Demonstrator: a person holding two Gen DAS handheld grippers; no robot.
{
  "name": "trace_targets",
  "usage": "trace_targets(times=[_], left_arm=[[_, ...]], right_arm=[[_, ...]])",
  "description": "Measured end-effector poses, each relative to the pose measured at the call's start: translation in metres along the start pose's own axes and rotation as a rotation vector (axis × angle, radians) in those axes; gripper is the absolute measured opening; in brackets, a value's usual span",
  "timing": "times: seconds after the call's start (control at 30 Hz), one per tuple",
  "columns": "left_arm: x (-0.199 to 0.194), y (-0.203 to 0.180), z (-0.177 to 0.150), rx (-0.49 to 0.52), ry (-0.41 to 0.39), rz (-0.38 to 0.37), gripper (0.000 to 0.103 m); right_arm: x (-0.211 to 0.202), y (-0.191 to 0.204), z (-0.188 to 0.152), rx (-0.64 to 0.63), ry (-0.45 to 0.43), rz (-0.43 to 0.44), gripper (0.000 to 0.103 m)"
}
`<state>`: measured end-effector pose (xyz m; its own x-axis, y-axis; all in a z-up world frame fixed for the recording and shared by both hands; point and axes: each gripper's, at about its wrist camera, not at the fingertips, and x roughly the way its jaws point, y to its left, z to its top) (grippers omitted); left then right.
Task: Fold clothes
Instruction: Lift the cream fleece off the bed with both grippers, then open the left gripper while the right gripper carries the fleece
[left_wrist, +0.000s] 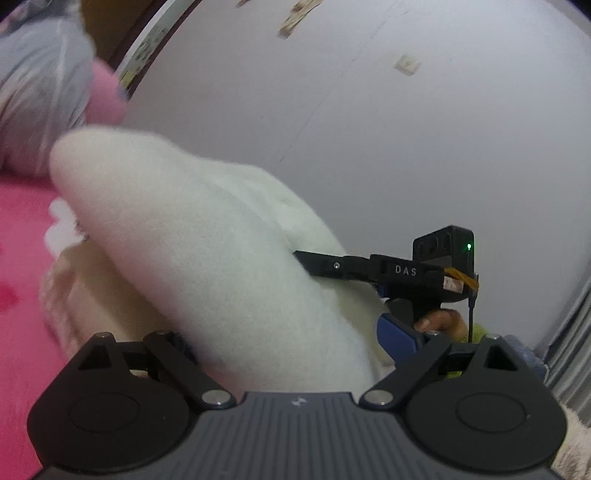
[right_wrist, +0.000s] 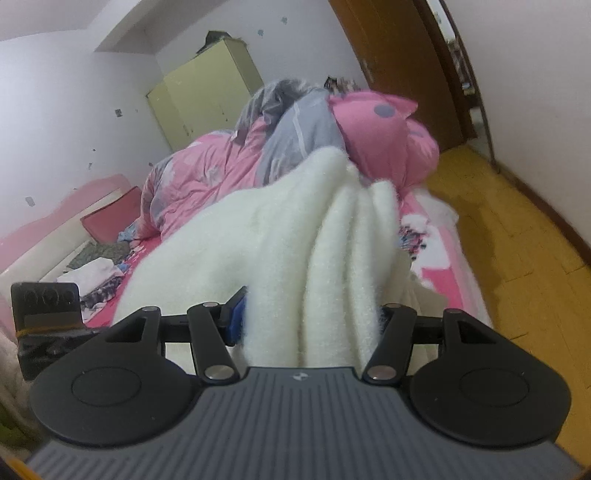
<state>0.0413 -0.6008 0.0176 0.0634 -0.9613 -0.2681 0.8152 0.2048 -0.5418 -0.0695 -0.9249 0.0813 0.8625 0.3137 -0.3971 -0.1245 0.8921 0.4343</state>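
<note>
A thick, fuzzy cream-white fleece garment (right_wrist: 295, 236) is bunched in soft ridges over a bright pink plush bedspread (left_wrist: 22, 229). Its pile is pinched between the blue-padded jaws of the right gripper (right_wrist: 306, 325), which are set at middling width. The left gripper (left_wrist: 295, 343) is buried in the same fleece; its grip cannot be told. A puffy pink quilt (right_wrist: 199, 177) is heaped behind.

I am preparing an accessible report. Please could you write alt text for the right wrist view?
A thick white fleece garment is bunched between the right tongs and drapes forward over a bed with a pink sheet. Behind it lie a pink and grey quilt and a pale yellow wardrobe; wooden floor is at right.
</note>
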Motion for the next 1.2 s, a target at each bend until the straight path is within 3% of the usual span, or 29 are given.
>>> trace_targets(times=[0.07,0.27,0.33,0.47,0.57,0.7,0.83,0.93,1.03,1.2], left_arm=[[-0.002,0.007,-0.004,-0.012,0.007,-0.010,0.092],[-0.020,0.023,-0.002,-0.095,0.019,-0.059,0.093],[-0.035,0.029,0.002,-0.108,0.031,-0.063,0.093],[-0.073,0.048,0.001,-0.135,0.025,-0.042,0.095],[-0.093,0.059,0.005,-0.126,-0.006,0.015,0.095],[-0.093,0.063,0.031,-0.082,-0.056,0.121,0.095],[-0.076,0.059,0.063,-0.016,-0.102,0.254,0.094],[-0.055,0.053,0.078,0.049,-0.084,0.340,0.094],[-0.036,0.053,0.082,0.085,-0.027,0.397,0.091],[-0.024,0.063,0.084,0.052,0.007,0.418,0.090]], right_arm=[[0.009,-0.012,-0.007,0.048,0.012,-0.006,0.062],[-0.004,-0.013,-0.011,0.091,-0.071,-0.069,0.077],[-0.027,-0.010,-0.015,0.122,-0.170,-0.117,0.078],[-0.087,0.008,-0.040,0.219,-0.460,-0.175,0.078],[-0.122,0.043,-0.084,0.292,-0.598,-0.215,0.079],[-0.126,0.088,-0.163,0.477,-0.649,-0.184,0.079],[-0.096,0.111,-0.223,0.687,-0.667,-0.034,0.079],[-0.063,0.114,-0.240,0.803,-0.648,0.018,0.079],[-0.037,0.113,-0.245,0.876,-0.636,0.008,0.079],[-0.029,0.124,-0.251,0.942,-0.688,0.008,0.078]])
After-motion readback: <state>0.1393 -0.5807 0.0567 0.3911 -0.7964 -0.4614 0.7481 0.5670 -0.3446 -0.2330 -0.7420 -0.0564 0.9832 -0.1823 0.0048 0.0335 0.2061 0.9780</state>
